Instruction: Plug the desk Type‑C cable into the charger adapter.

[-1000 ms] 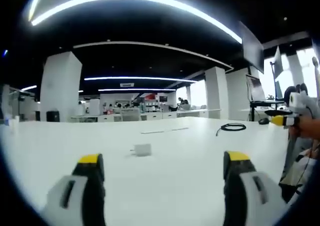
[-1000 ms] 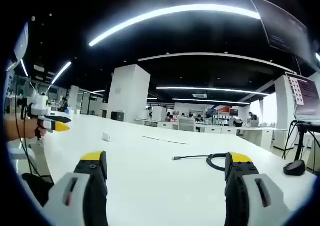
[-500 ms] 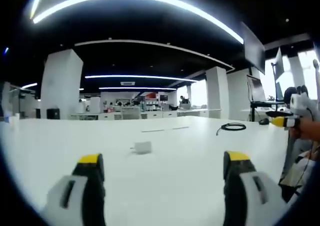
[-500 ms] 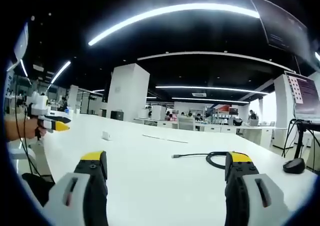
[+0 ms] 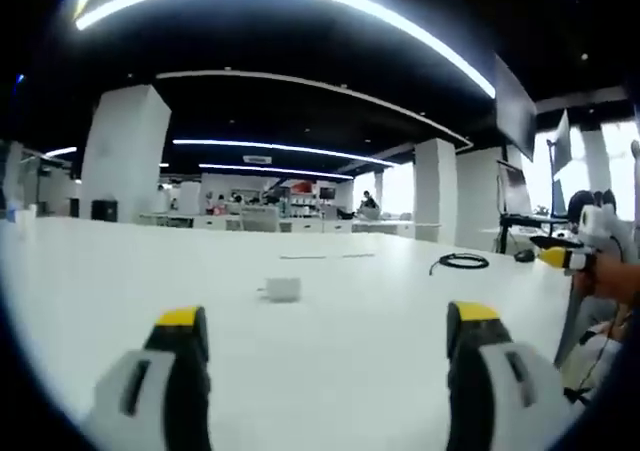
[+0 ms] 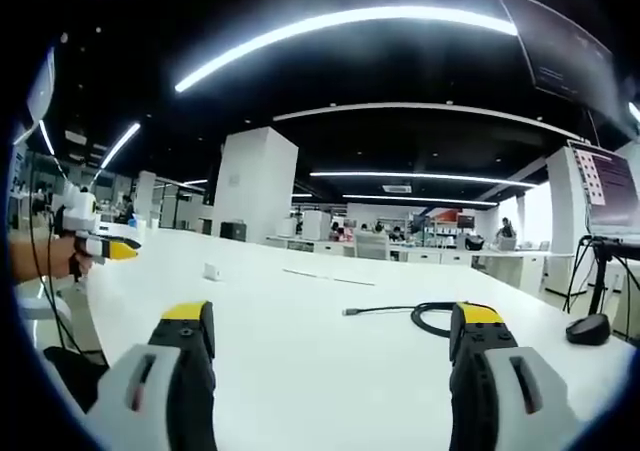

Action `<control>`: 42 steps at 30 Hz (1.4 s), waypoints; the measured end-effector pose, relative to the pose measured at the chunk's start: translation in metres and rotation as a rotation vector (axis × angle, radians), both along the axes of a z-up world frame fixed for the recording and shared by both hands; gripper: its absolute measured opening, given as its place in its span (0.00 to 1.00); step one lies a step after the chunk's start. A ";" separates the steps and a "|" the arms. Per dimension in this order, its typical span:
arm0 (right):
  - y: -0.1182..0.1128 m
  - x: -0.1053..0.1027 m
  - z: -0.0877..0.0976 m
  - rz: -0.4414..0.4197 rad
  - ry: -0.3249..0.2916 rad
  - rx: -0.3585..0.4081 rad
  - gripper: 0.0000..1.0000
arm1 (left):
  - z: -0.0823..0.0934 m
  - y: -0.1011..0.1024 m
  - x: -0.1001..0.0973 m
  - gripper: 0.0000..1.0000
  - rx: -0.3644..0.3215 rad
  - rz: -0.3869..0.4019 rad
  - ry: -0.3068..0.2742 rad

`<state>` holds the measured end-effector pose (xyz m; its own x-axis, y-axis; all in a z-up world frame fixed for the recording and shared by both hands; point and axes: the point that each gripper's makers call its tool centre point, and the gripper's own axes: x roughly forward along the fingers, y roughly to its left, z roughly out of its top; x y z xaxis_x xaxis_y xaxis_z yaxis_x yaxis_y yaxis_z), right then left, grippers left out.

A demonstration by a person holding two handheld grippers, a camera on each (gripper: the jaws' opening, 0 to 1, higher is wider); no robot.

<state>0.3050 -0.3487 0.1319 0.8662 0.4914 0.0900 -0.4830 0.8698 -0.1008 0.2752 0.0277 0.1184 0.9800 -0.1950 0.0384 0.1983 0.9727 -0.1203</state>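
A small white charger adapter [image 5: 282,289] lies on the white table [image 5: 330,371], ahead of my left gripper [image 5: 330,326], which is open with nothing between its jaws. In the right gripper view the adapter [image 6: 212,272] sits far off to the left. A black Type-C cable [image 6: 420,316] lies coiled on the table [image 6: 320,361], its plug end pointing left, just ahead of my open right gripper [image 6: 330,326]. The same coil [image 5: 459,261] lies at the right in the left gripper view. The other gripper [image 5: 575,256] enters there from the right; the left one [image 6: 95,246] appears at the left of the right gripper view.
Two thin flat strips [image 5: 325,257] lie further back on the table. A black mouse-like object [image 6: 587,333] and a monitor on a stand [image 6: 605,211] are at the right. A person's hand [image 6: 40,261] holds the left gripper. Office desks and pillars stand behind.
The left gripper's camera has tilted slightly, so the scene sits a little lower. The cable and adapter have not moved. Both grippers stay open.
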 end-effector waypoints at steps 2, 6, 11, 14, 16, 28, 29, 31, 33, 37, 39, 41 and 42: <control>0.000 0.000 0.000 -0.002 0.001 -0.003 0.99 | 0.000 0.001 0.000 1.00 -0.006 0.004 -0.001; -0.001 0.000 0.000 -0.005 0.000 -0.001 0.99 | 0.000 0.002 0.000 1.00 0.004 0.006 0.001; -0.002 0.001 0.000 -0.007 0.000 0.001 0.99 | 0.000 0.002 0.000 1.00 0.008 0.006 0.001; -0.001 0.001 0.000 -0.006 0.001 -0.002 0.99 | 0.000 0.002 0.000 1.00 0.011 0.007 0.001; -0.001 0.001 0.000 -0.005 0.002 -0.003 0.99 | -0.001 0.003 0.000 1.00 0.014 0.009 0.004; -0.001 0.001 -0.001 -0.007 0.005 -0.006 0.99 | -0.001 0.003 -0.001 1.00 0.032 0.010 0.002; -0.002 0.001 -0.001 -0.008 0.004 -0.007 0.99 | -0.001 0.003 -0.001 1.00 0.033 0.009 0.003; -0.002 0.001 -0.001 -0.007 0.004 -0.006 0.99 | -0.001 0.003 -0.001 1.00 0.037 0.010 0.001; -0.002 0.001 -0.002 -0.007 0.006 -0.006 0.99 | -0.001 0.003 -0.001 1.00 0.044 0.008 0.001; -0.002 0.001 -0.003 -0.005 0.011 -0.008 0.99 | -0.001 0.004 -0.002 1.00 0.069 0.012 -0.001; -0.001 0.001 -0.004 -0.004 0.013 -0.011 0.99 | -0.001 0.004 -0.003 1.00 0.077 0.012 0.000; -0.001 0.001 -0.004 -0.003 0.015 -0.014 0.99 | -0.002 0.004 -0.004 1.00 0.088 0.013 0.002; -0.001 0.001 -0.004 -0.003 0.016 -0.015 0.99 | -0.001 0.004 -0.004 1.00 0.095 0.013 -0.002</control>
<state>0.3062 -0.3492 0.1276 0.8688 0.4905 0.0688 -0.4824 0.8695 -0.1064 0.2708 0.0315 0.1175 0.9824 -0.1855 0.0222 0.1861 0.9822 -0.0274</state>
